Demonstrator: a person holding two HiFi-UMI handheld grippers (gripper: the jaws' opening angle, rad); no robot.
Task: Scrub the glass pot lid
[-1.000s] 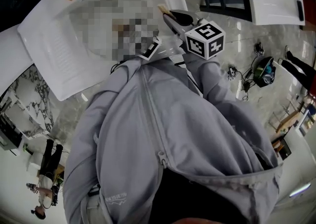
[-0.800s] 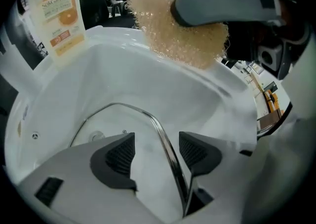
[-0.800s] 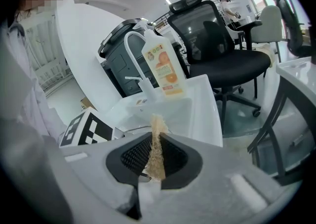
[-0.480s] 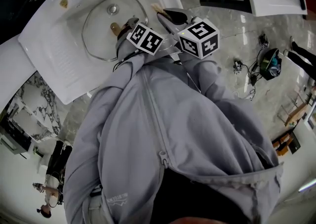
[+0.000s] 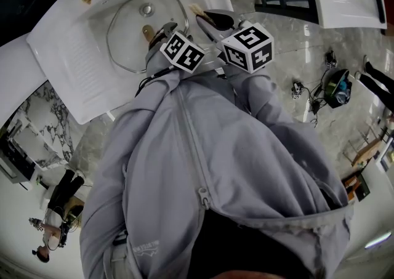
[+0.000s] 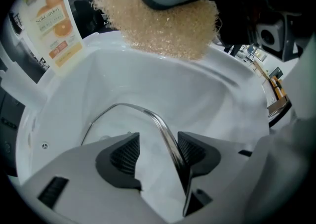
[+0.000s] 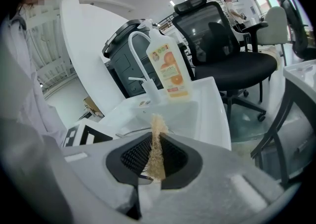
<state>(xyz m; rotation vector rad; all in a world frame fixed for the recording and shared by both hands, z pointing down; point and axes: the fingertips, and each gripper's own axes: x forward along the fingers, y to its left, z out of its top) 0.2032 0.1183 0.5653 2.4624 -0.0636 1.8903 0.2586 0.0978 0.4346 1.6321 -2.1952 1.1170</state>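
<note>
Quick tally: one glass pot lid [image 5: 130, 40], one scrub pad [image 6: 163, 25], one soap bottle [image 7: 170, 72], one faucet [image 7: 132, 50], one sink [image 5: 61, 56], plus left gripper [image 6: 158, 155] and right gripper [image 7: 157, 156], so two.

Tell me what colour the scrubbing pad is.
The fibrous scrubbing pad is pale tan; left gripper view.

Both arms, in grey sleeves [image 5: 148, 124], reach forward side by side. The left gripper [image 6: 157, 144] points steeply down into the sink [image 6: 148, 74]. Its jaws have just been closing a little, yet they stand apart. The lid's rim [image 6: 165, 129] runs between them, lying against the right pad [image 6: 191, 153] and clear of the left one. The right gripper [image 7: 155, 141], tilted less steeply near the sink's right edge, is clamped on a scourer [image 7: 158, 126].
</note>
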